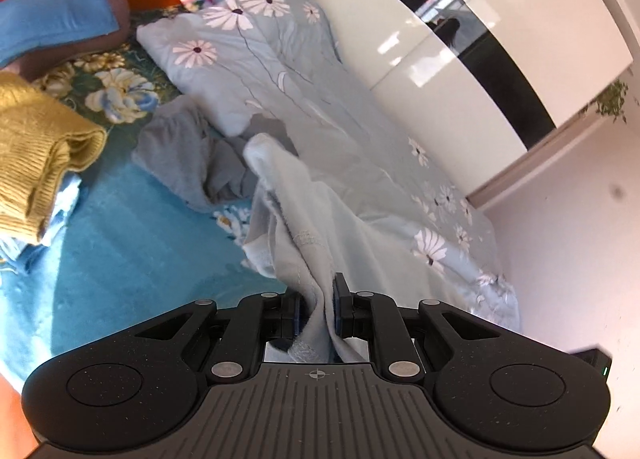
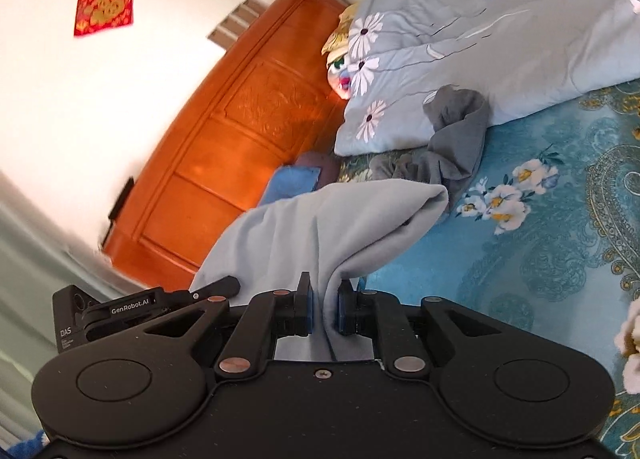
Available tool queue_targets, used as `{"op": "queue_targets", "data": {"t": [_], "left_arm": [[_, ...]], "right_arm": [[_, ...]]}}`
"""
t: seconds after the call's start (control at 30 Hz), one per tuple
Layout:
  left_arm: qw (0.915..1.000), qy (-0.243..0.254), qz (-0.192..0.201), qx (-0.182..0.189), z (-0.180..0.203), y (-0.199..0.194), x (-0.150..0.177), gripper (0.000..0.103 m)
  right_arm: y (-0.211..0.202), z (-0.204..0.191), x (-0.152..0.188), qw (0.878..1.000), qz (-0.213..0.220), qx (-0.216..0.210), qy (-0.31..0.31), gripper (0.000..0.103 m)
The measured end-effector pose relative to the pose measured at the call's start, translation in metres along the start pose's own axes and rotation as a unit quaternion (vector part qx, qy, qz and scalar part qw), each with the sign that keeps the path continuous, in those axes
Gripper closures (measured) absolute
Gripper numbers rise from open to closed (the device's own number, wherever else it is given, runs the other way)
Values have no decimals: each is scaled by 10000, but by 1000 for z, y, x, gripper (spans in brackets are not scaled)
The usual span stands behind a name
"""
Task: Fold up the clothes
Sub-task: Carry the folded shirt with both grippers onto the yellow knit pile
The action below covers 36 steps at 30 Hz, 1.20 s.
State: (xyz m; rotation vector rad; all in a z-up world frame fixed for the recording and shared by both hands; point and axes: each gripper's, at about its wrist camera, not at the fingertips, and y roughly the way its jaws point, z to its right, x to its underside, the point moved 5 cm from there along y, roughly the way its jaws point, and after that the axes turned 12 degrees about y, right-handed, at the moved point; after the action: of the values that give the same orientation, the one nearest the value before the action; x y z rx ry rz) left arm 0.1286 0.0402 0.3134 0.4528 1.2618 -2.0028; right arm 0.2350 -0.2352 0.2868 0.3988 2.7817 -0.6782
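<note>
On the bed, seen from both wrist views:

- Left gripper (image 1: 318, 299): narrow, clamped on a bunched edge of the pale blue garment (image 1: 288, 211); cloth pinched between the pads and trailing away over the bed.
- Right gripper (image 2: 324, 299): narrow, clamped on another fold of the pale blue garment (image 2: 340, 219); cloth held off the bed, draped ahead of the fingers in a rounded fold.
- Pale blue garment: held at two places, one per gripper; far end hanging near the grey garment.
- Grey garment (image 1: 188, 155): crumpled, lying on the sheet against the edge of the quilt; same piece (image 2: 452, 139) beyond the held cloth in the right view.
- Yellow knit sweater (image 1: 36, 151): at the left edge of the left view, resting on other pale cloth.
- Quilt (image 1: 280, 71): light blue with white daisy print, heaped along the far side of the bed next to the wardrobe; also (image 2: 500, 39) in the right view.
- Sheet (image 1: 120, 251): teal with flower pattern, bare part beneath the held cloth; also (image 2: 520, 251).
- Blue towel (image 1: 52, 23): over a brown pillow by the headboard.
- Headboard (image 2: 240, 147): orange wood, carved panels.
- Wardrobe (image 1: 460, 59): glossy white with a black band.
- Red wall decoration (image 2: 104, 9): gold figures, on the white wall.
</note>
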Motion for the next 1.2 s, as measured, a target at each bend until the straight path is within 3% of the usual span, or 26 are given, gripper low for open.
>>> {"op": "queue_targets", "data": {"t": [0.23,0.5,0.73,0.87,1.03,1.2], "left_arm": [[9983,-420,406,-57,-57,-27,-17,92],[9973,-467,468,-328,-181,-61,-65,92],[9961,-389,160,-770,-304,-82,-113,92],[9950,-363,-66,-931,-357,-77,-130,92],[9928,-342,-365,-1091,-405,-61,-139,92],[9924,-342,-562,-1043,-428,-43,-140,92]], "right_arm": [[38,-33,3,9991,-322,8,-263,89],[157,-103,16,9937,-895,48,-667,89],[296,-154,57,9878,-1458,171,-514,89],[360,-178,69,9841,-1660,343,-539,89],[416,-189,84,9746,-1967,760,-754,88],[443,-185,95,9687,-2025,1129,-884,88]]}}
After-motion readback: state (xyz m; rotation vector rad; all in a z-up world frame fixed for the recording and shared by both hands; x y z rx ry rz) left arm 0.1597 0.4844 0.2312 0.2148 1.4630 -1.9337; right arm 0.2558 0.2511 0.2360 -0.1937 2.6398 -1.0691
